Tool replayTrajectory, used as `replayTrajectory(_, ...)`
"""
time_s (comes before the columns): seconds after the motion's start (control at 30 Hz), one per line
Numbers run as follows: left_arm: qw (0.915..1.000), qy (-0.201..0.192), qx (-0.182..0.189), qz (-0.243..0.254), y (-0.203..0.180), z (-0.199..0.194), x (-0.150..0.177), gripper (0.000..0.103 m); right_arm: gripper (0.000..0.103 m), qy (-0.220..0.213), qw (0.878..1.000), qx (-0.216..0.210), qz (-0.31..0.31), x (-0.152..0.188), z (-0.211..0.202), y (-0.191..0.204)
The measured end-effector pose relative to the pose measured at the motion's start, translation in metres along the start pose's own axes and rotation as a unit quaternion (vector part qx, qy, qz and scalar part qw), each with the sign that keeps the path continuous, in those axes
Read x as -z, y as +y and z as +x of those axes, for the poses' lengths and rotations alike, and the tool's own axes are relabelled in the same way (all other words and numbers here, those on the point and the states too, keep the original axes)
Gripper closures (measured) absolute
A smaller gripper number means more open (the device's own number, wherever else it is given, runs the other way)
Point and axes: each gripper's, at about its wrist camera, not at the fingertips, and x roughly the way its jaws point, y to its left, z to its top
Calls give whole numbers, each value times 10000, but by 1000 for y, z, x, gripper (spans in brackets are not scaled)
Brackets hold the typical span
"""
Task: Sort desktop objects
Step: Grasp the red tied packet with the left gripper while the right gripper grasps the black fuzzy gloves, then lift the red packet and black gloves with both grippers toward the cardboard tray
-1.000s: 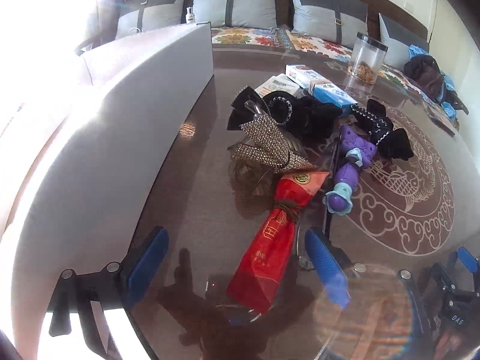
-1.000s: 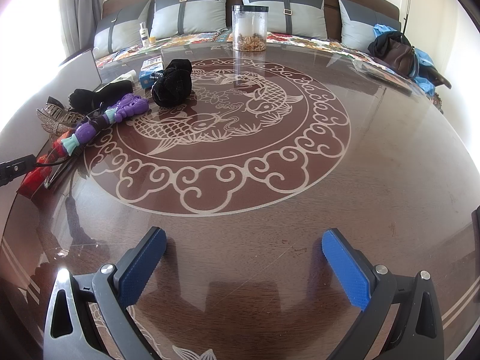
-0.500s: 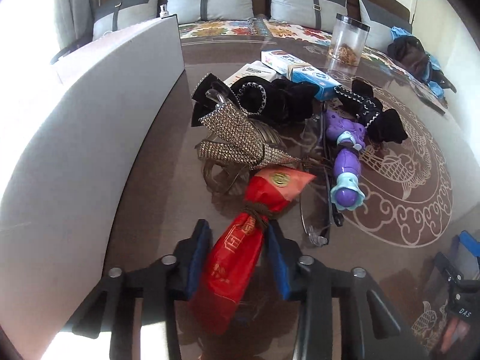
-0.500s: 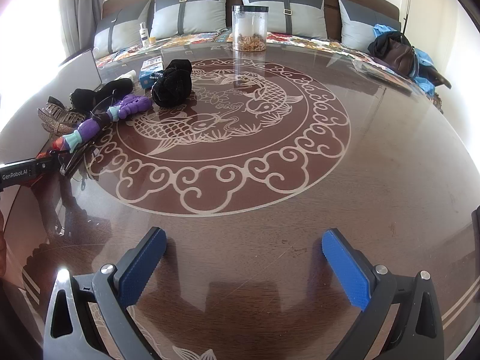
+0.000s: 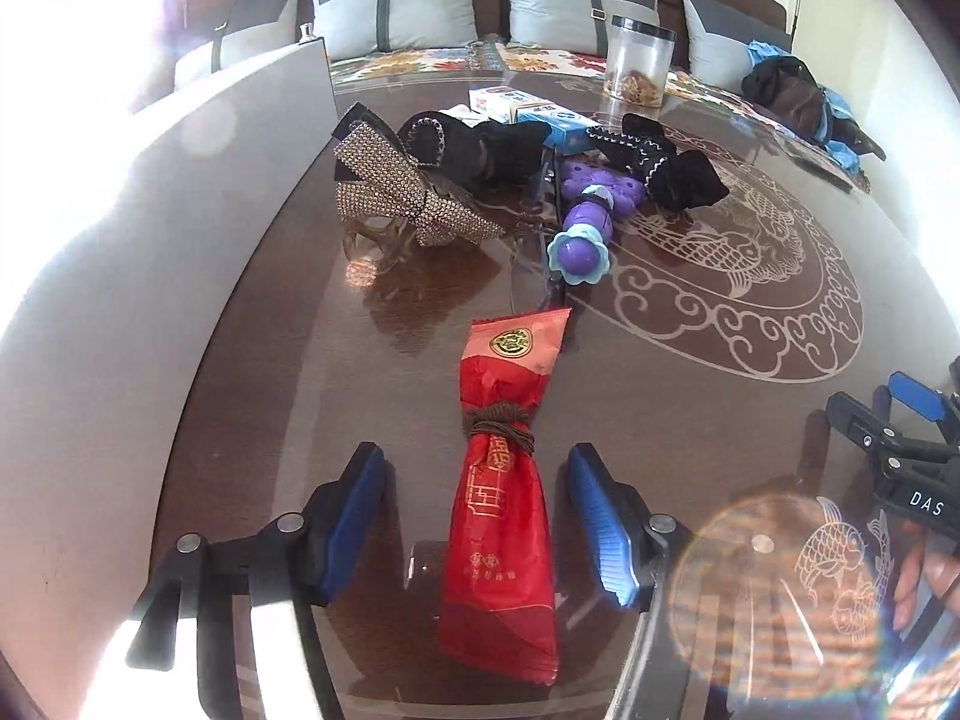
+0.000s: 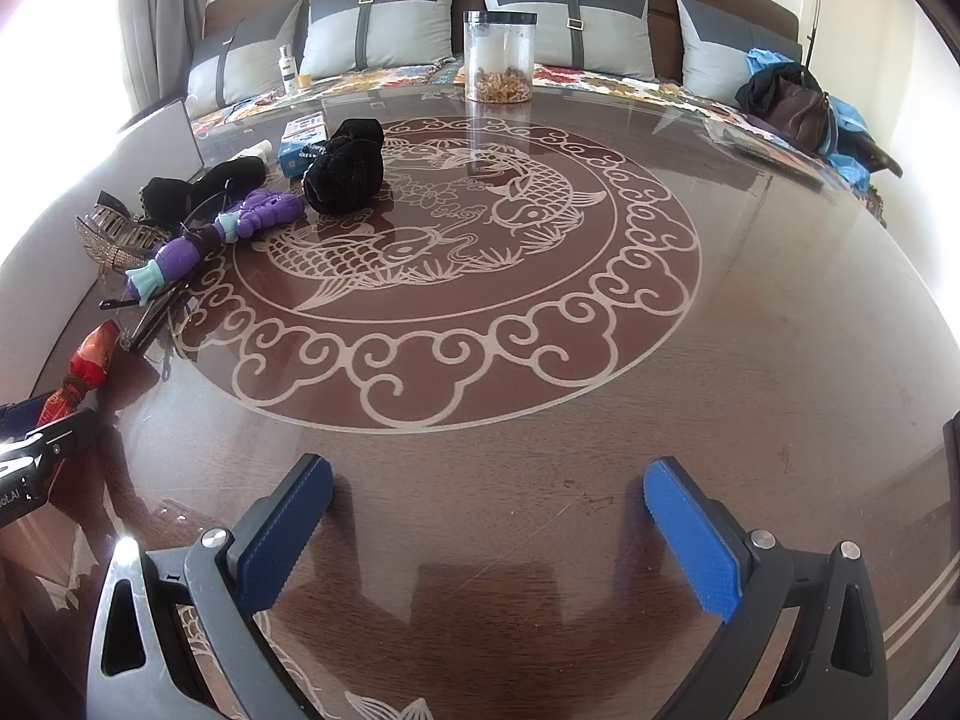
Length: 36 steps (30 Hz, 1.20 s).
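1. Release is what I am seeing on the left hand-held gripper (image 5: 474, 516): its jaws are opening, blue pads standing clear on both sides of the red packet (image 5: 501, 510), which half a second ago was pinched between them.
2. I am reading the packet as dragged away from the clutter and set down; it is now lying flat on the surface (image 5: 690, 396), apart from the purple toy (image 5: 585, 228) and rhinestone bow (image 5: 396, 192).
3. I am judging this one item as placed, with the pile still waiting.
4. Only the right wrist view is showing the right hand-held gripper (image 6: 480, 522) fully: wide open, empty, over bare surface, with the packet (image 6: 84, 369) at far left.
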Motion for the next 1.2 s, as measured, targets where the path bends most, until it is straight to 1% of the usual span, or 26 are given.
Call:
replayTrajectory(0.03, 10000, -39, 11, 23, -1, -1, 1, 43, 0, 0, 10000, 0, 0, 0, 0, 0)
replayTrajectory(0.07, 10000, -87, 18, 40, 0, -2, 2, 50, 0, 0, 10000, 0, -1, 0, 0, 0)
replayTrajectory(0.1, 9999, -124, 15, 60, -1, -4, 3, 60, 0, 1, 10000, 0, 0, 0, 0, 0)
replayTrajectory(0.13, 9999, -150, 19, 65, -1, -5, 4, 66, 0, 2, 10000, 0, 4, 0, 0, 0)
replayTrajectory(0.17, 9998, -171, 22, 51, -1, -6, 5, 78, 0, 7, 10000, 0, 3, 0, 0, 0)
replayTrajectory(0.2, 9998, -179, 7, 33, -2, -6, 5, 78, 0, 19, 10000, 0, -6, -1, 0, 0)
replayTrajectory(0.23, 9998, -190, -1, 13, -2, -5, 5, 78, 0, 53, 9999, -97, -26, -4, 0, 0)
replayTrajectory(0.27, 9998, -187, 9, -33, -2, -5, 4, 78, 1, 57, 9995, -324, 3, -10, 1, -1)
replayTrajectory(0.3, 9998, -178, 29, -80, -1, -5, 3, 78, 3, 19, 9979, -644, 93, -20, 3, -1)
replayTrajectory(0.33, 9998, -176, 51, -110, 0, -6, 4, 78, 8, -39, 9960, -880, 138, -35, 5, 1)
replayTrajectory(0.4, 9997, -181, 88, -124, 1, -6, 6, 78, 10, -134, 9946, -1015, 190, -73, 9, 11)
replayTrajectory(0.43, 9997, -184, 98, -111, 1, -6, 6, 78, 10, -151, 9928, -1163, 253, -95, 13, 18)
replayTrajectory(0.47, 9997, -187, 102, -85, 1, -7, 6, 78, 10, -93, 9909, -1315, 282, -115, 21, 27)
replayTrajectory(0.5, 9998, -189, 96, -51, 0, -7, 6, 78, 10, 32, 9902, -1373, 248, -134, 31, 37)
replayTrajectory(0.53, 9998, -192, 85, -16, 0, -7, 7, 78, 12, 156, 9909, -1326, 152, -150, 42, 48)
replayTrajectory(0.6, 9998, -202, 83, -10, 0, -7, 7, 78, 22, 329, 9932, -1111, -115, -170, 63, 68)
replayTrajectory(0.63, 9997, -203, 93, -27, 0, -7, 7, 78, 31, 438, 9928, -1092, -221, -174, 73, 75)
replayTrajectory(0.67, 9997, -202, 101, -35, 1, -7, 7, 78, 46, 582, 9911, -1157, -306, -175, 82, 80)
replayTrajectory(0.7, 9997, -201, 102, -31, 1, -7, 7, 78, 56, 739, 9891, -1213, -382, -173, 90, 82)
replayTrajectory(0.73, 9997, -203, 99, -20, 0, -7, 7, 78, 63, 665, 9888, -1288, -356, -169, 89, 80)
replayTrajectory(0.77, 9997, -204, 95, -15, 0, -7, 7, 78, 65, 566, 9901, -1251, -299, -165, 84, 76)
replayTrajectory(0.8, 9998, -199, 95, -12, -1, -8, 8, 78, 65, 456, 9916, -1194, -217, -157, 77, 70)
replayTrajectory(0.9, 9997, -167, 176, 0, -3, -10, 10, 78, 65, 155, 9912, -1315, 41, -119, 46, 45)
replayTrajectory(1.07, 9976, -129, 672, 71, -19, -16, 16, 78, 65, -93, 9948, -1015, 82, -30, -18, 13)
replayTrajectory(1.13, 9978, -174, 614, 160, -26, -17, 17, 78, 65, -124, 9955, -915, 200, -1, -34, 6)
replayTrajectory(1.2, 9982, -236, 534, 123, -27, -16, 18, 76, 62, 19, 9952, -842, 506, 12, -39, -1)
